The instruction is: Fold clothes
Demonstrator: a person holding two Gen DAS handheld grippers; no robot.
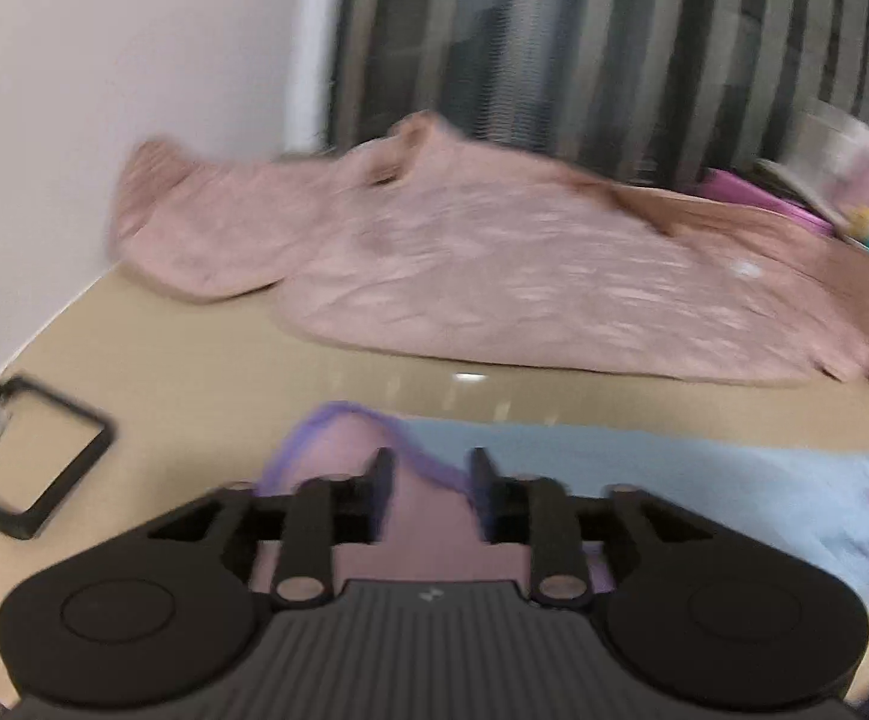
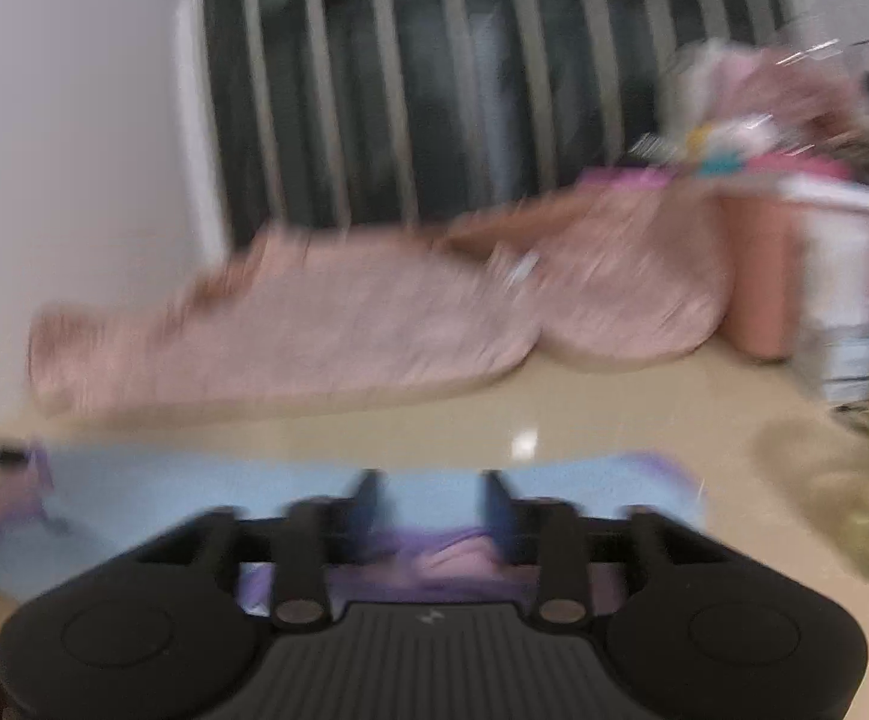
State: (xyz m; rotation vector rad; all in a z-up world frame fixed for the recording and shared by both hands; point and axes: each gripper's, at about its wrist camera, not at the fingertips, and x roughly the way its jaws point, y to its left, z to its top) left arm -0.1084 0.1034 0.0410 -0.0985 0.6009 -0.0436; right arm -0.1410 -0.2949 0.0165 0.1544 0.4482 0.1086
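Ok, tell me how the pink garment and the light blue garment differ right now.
The pink garment lies at the far side of the table, away from both grippers; the light blue garment lies at the near edge, under the left gripper and right gripper. The pink one is mottled all over; the blue one is plain with purple trim. Both lie spread out, not yet folded.
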